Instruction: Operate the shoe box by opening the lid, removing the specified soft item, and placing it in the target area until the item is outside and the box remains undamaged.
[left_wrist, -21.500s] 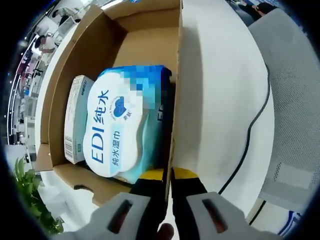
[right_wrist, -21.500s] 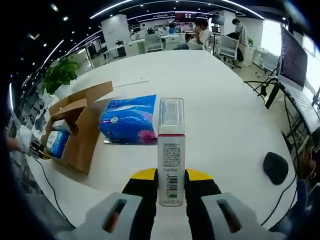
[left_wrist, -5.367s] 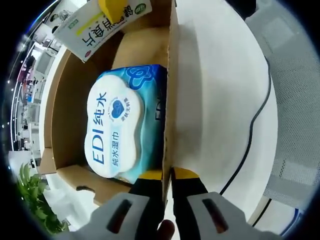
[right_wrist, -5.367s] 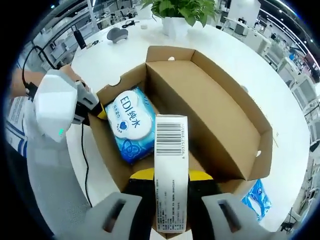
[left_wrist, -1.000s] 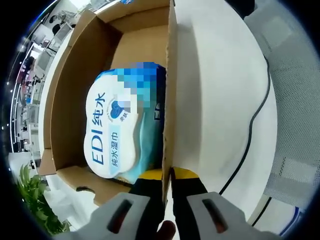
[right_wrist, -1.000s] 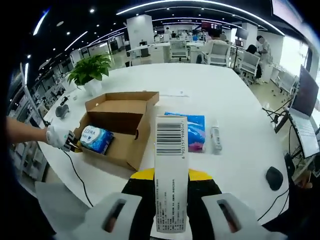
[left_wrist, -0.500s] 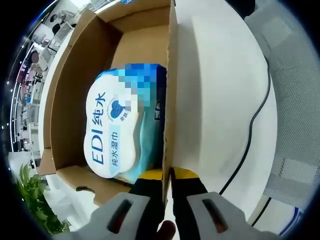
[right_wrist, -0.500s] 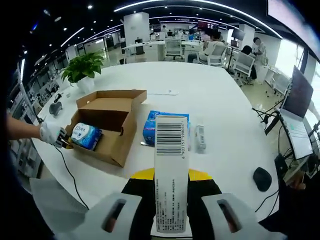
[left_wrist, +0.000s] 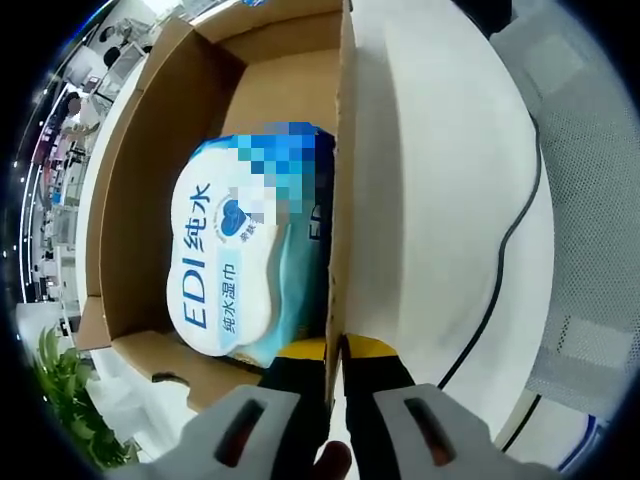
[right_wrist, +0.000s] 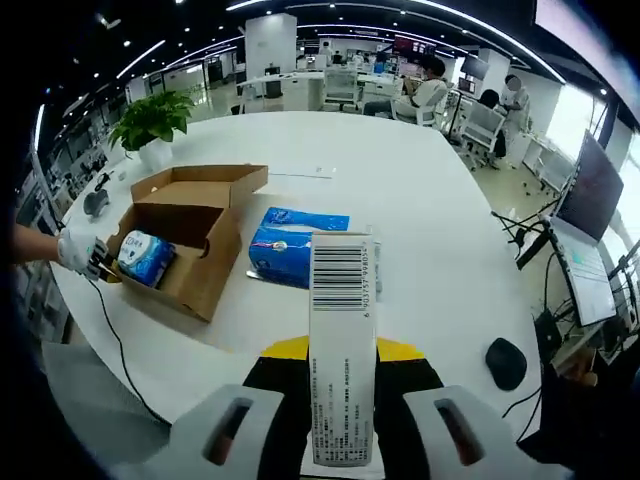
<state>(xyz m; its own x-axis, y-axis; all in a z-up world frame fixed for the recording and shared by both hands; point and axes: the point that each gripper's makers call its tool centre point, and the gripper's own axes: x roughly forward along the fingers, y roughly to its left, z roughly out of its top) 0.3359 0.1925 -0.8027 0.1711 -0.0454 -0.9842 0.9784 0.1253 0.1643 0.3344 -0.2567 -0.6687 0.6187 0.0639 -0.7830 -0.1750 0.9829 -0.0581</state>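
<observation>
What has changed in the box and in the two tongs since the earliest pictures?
The small white carton that stood beside the wipes pack has left the shoe box; the right tongs, which earlier held a bottle, now grip that carton over the white table. The wipes pack stays in the box, and the left tongs still pinch the box wall.

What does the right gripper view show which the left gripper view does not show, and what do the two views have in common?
Right gripper view: the right gripper shut on a white barcoded carton, a blue tissue pack on the table, a potted plant and a mouse.

Left gripper view: the left gripper pinching the box wall, and a black cable.

Both: the open cardboard box with the EDI wipes pack inside.
</observation>
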